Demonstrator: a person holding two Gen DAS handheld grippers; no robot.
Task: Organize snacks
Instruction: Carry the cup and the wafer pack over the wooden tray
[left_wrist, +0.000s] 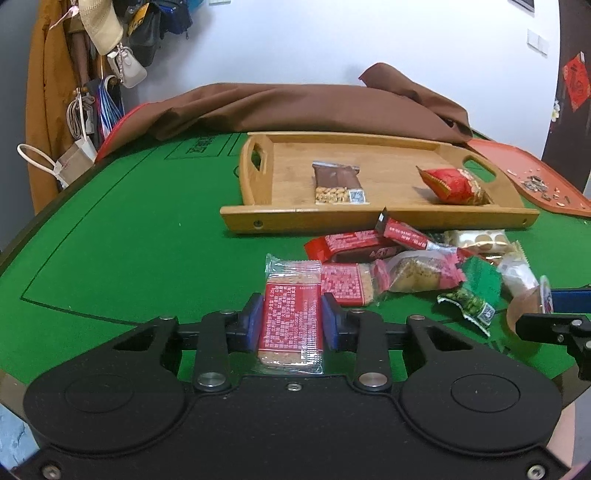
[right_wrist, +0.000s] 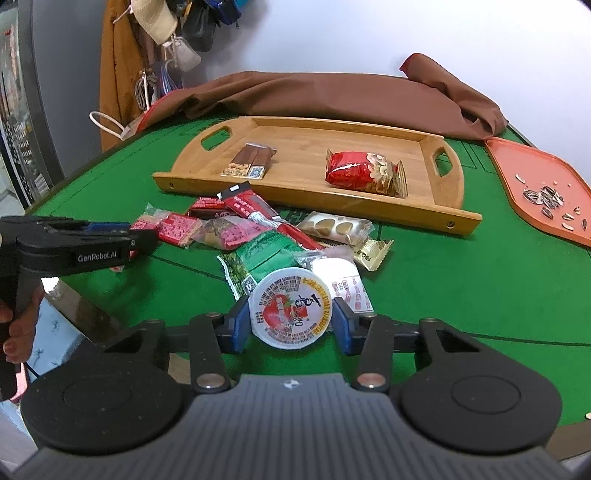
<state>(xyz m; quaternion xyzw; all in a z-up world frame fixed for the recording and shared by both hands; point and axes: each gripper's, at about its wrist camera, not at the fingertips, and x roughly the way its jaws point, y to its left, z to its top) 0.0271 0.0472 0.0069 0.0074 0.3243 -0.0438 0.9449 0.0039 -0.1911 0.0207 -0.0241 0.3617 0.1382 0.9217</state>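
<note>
While our left gripper (left_wrist: 291, 325) clamps its fingers on a red wafer bar (left_wrist: 290, 321) whose long axis runs straight ahead, our right gripper (right_wrist: 291, 319) has its fingers closed on a round jelly cup (right_wrist: 290, 314). Both sit low over the tabletop (left_wrist: 129, 240). The wooden tray (left_wrist: 380, 216) lies ahead beyond the snack pile (left_wrist: 406, 269), forward and right of the left gripper, so we judge each must carry over it.

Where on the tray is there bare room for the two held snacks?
Free: the wooden tray floor between the brown peanut bar and the red nut pack, and left of the bar by the handle. Crowded: the snack pile on the felt before the tray.
</note>
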